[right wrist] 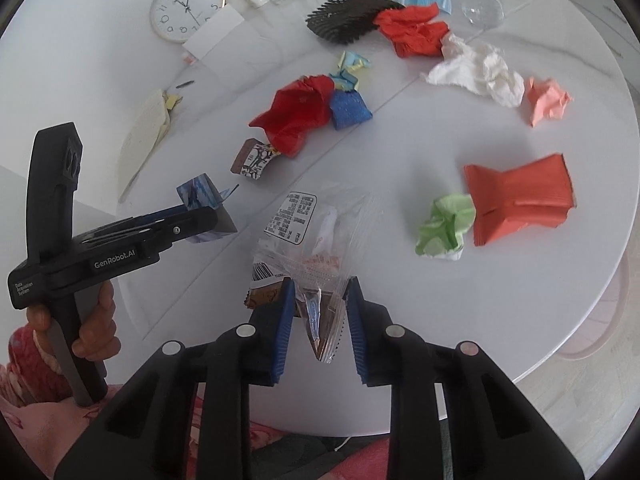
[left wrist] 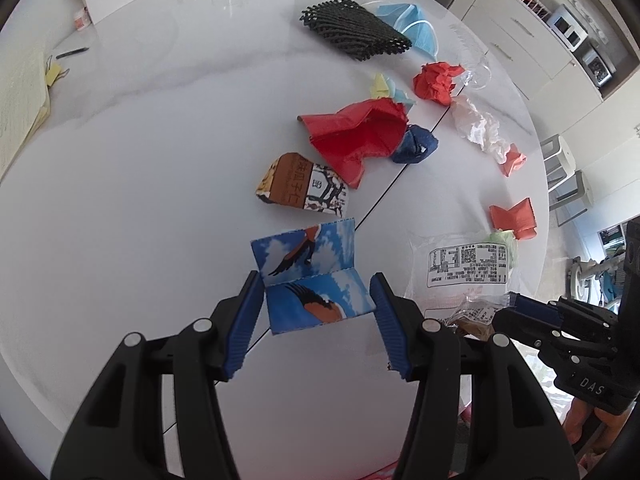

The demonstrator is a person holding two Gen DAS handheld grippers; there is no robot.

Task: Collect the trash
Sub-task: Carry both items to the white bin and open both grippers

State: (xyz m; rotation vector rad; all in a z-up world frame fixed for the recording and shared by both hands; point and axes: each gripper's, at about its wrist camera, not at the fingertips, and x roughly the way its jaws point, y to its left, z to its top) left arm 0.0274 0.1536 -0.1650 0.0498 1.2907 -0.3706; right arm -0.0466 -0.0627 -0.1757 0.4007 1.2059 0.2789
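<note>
Trash lies scattered on a white round table [left wrist: 140, 160]. My left gripper [left wrist: 318, 300] is open, its blue fingers on either side of a folded blue bird-print paper [left wrist: 316, 276], which also shows in the right wrist view [right wrist: 198, 196]. My right gripper [right wrist: 320, 304] stands around the near end of a clear plastic snack wrapper [right wrist: 308, 240]; the jaws are partly closed, with gaps to the wrapper on both sides. The wrapper also shows in the left wrist view [left wrist: 460, 268]. The left gripper body appears in the right wrist view [right wrist: 120, 236].
Further back lie a brown snack packet [left wrist: 304, 188], red folded paper [left wrist: 360, 136], a blue scrap [left wrist: 414, 144], red crumpled paper [left wrist: 436, 80], white tissue [right wrist: 480, 72], black mesh [left wrist: 352, 28], a face mask [left wrist: 416, 20], orange paper [right wrist: 520, 200], green paper [right wrist: 444, 224], a clock [right wrist: 186, 8].
</note>
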